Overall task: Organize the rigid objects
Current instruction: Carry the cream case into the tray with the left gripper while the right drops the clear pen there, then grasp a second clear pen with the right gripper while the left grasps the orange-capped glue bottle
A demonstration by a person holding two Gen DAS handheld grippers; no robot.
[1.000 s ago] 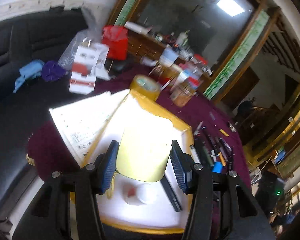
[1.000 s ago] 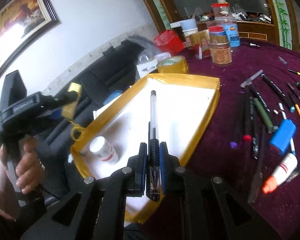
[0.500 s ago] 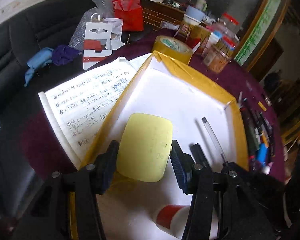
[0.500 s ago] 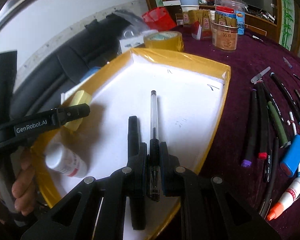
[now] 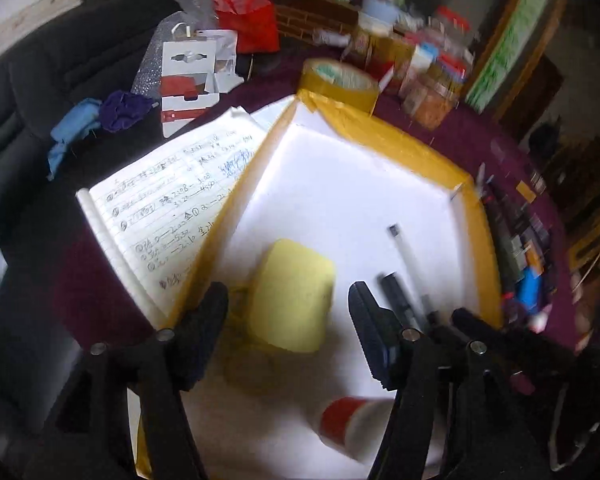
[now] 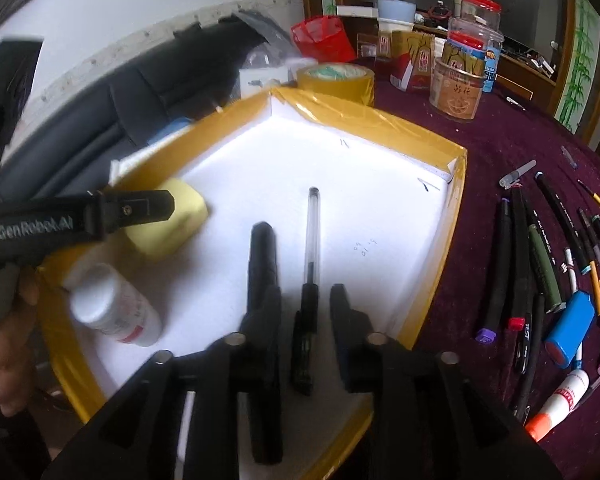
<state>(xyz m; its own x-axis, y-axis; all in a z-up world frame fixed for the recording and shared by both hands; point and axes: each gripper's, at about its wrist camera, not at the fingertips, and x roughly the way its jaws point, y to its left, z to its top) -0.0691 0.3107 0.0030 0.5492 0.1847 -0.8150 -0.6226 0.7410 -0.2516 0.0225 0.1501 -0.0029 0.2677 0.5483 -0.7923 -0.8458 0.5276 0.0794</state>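
A yellow rounded block lies on the white floor of the yellow-rimmed tray. My left gripper straddles it, jaws opening, with a gap on each side of the block. In the right wrist view a clear pen lies flat in the tray. Its black end sits between the opening jaws of my right gripper, touched by neither pad. A black marker lies just left of the pen. A white bottle with a red label lies near the tray's left corner, beside the left gripper's finger.
Several pens and markers, a blue case and a glue bottle lie on the purple cloth right of the tray. A tape roll and jars stand behind it. An open notebook lies to the left.
Both grippers came down into the tray. The left jaws spread off the yellow block and the right jaws spread off the clear pen; both things now rest on the tray floor.
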